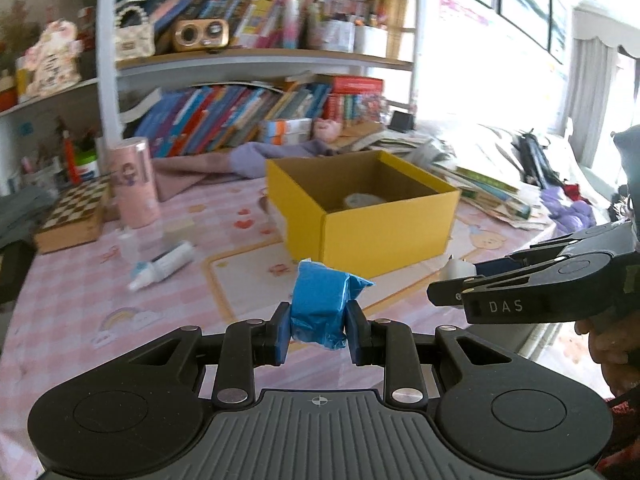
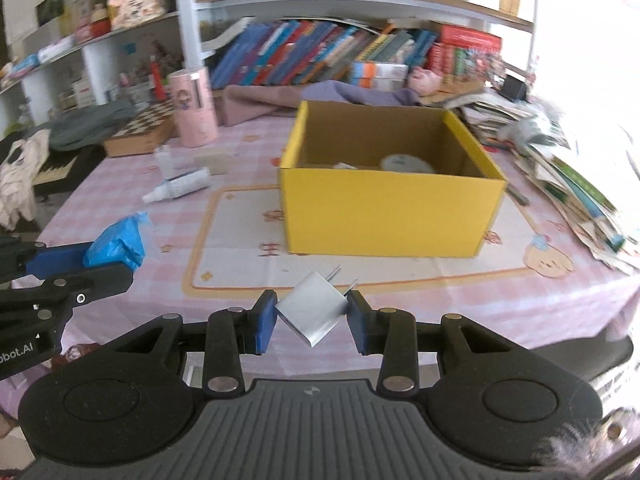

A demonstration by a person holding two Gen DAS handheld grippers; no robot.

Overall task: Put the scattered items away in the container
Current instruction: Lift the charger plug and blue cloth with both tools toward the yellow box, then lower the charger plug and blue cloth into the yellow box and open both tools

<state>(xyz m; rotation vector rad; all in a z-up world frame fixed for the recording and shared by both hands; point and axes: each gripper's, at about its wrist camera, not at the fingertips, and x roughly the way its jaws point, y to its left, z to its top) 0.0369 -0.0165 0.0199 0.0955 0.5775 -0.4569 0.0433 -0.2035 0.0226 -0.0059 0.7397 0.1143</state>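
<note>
Crowded bookshelves back the pink checked surface I am working over, where the yellow box stands open with a few items already inside. My left gripper is clamped on a blue packet, and my right gripper is clamped on a white plug adapter, both held above the surface just short of the box.

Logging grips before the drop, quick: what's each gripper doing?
Left gripper: shut on the blue packet.
Right gripper: shut on the white charger plug.
</note>
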